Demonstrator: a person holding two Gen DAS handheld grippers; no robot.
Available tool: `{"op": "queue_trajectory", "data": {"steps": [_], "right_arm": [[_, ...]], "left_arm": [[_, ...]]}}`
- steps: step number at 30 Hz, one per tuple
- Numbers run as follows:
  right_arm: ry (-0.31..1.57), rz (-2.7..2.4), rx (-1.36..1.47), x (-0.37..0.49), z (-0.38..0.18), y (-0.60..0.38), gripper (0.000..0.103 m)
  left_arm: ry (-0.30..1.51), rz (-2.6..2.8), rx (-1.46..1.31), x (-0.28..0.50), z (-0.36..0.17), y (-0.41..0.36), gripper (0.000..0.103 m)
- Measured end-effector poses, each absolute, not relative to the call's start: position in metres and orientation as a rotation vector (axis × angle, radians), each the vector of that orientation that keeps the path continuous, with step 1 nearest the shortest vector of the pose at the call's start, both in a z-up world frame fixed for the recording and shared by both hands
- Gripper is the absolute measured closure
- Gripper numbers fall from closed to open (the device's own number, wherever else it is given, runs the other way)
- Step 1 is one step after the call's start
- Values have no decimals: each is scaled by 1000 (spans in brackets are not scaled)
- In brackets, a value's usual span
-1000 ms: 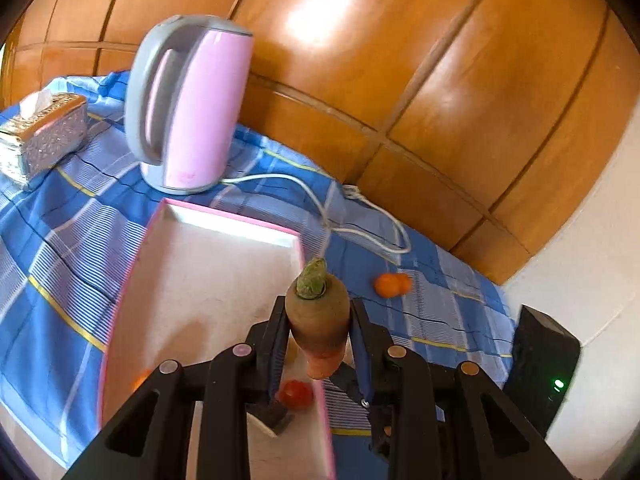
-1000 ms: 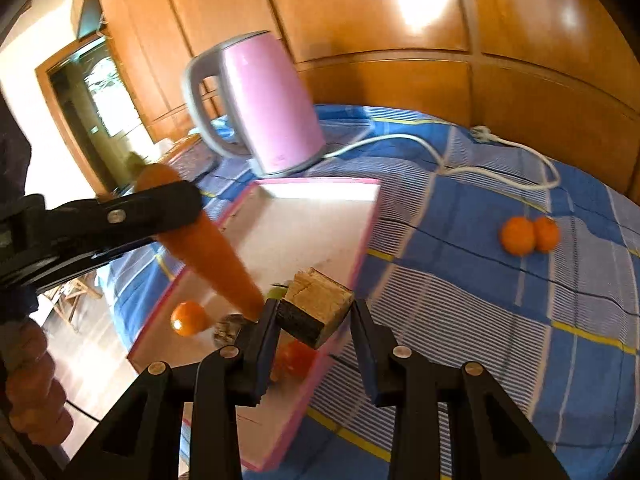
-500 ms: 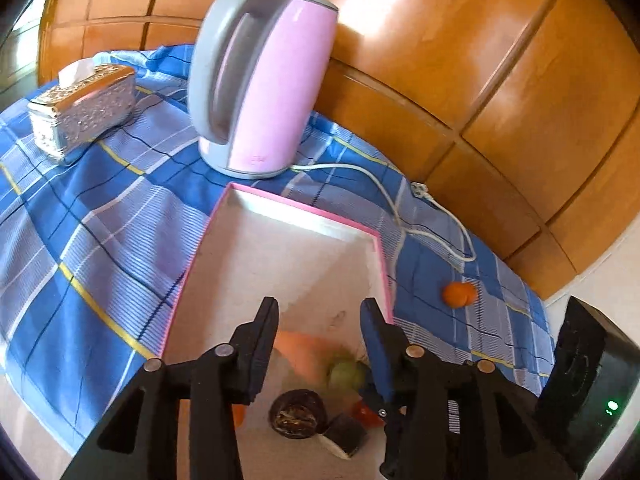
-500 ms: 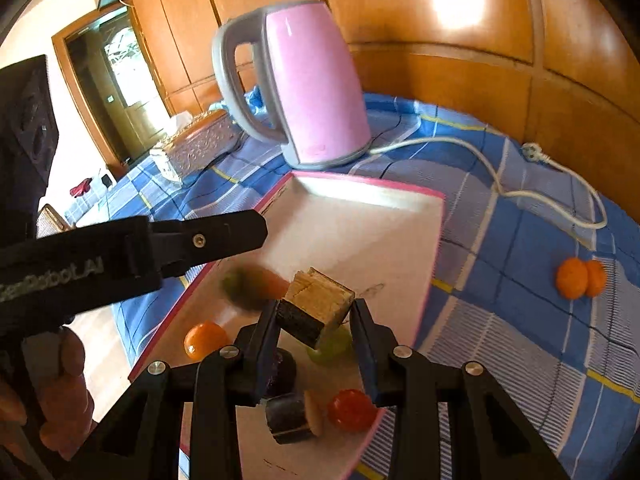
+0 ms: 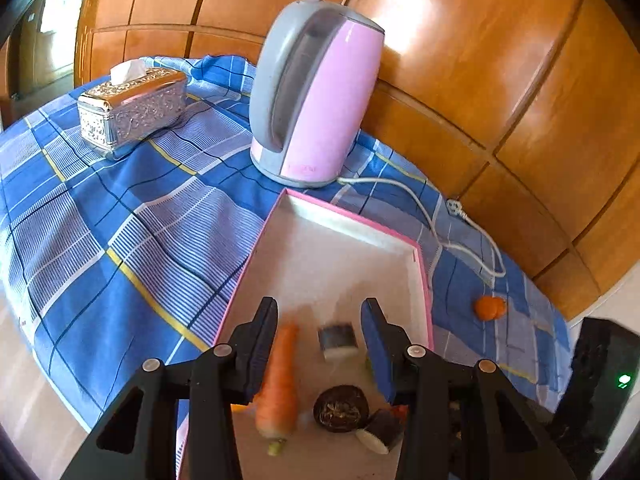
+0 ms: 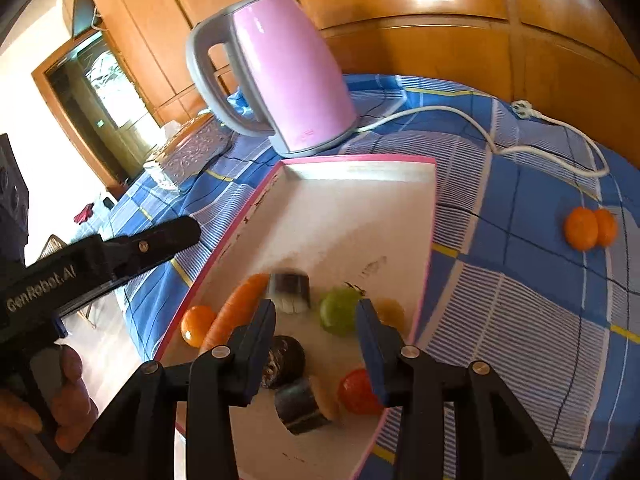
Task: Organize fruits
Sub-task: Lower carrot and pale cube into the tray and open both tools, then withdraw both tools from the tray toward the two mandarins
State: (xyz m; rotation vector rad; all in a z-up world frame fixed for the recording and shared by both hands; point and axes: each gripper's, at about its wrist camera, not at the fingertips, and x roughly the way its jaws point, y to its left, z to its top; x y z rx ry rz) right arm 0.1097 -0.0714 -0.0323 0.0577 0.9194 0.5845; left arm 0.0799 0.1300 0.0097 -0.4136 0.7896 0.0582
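Pink-rimmed tray (image 6: 426, 216) on desk, holding carrot (image 6: 234, 314), green fruit (image 6: 338, 311), tomato (image 6: 356, 392), dark chunks. Left hand-held gripper (image 5: 320, 332) parted, empty; right hand-held gripper (image 6: 316, 330) opening, empty. Tangerines (image 6: 590, 227) outside tray.

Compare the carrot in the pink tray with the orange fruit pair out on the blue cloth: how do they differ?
The carrot is long and tapered; the orange fruit pair is two small round pieces touching. The carrot lies inside the pink tray among other items; the pair sits alone on the blue cloth, outside the tray, nearer the white cord. Both are orange, and neither is gripped.
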Motion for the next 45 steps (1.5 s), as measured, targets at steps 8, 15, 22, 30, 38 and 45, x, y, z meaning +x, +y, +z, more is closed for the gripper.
{"op": "queue_trajectory", "data": {"steps": [8,15,22,30,38,45], "right_arm": [[904,521,71,96,-31,-94,61],[882,486,55,87,-29,-103,61],[863,439,61,80,-28,-122,61],[862,356,99,81,-31,-154,61],[850,289,140,81,-31,-186,61],[852,220,171,82,-36,-215,61]], "left_arm": [[797,50,-304,72,4,98,59],[781,19,-233,66,9,73,59],[784,-25,-182,63,9,49,59],[800,-79,-131,61,6,20,59],[805,-128,-84,63,5,-7,59],[820,-166,-49,68,1,-30,59]]}}
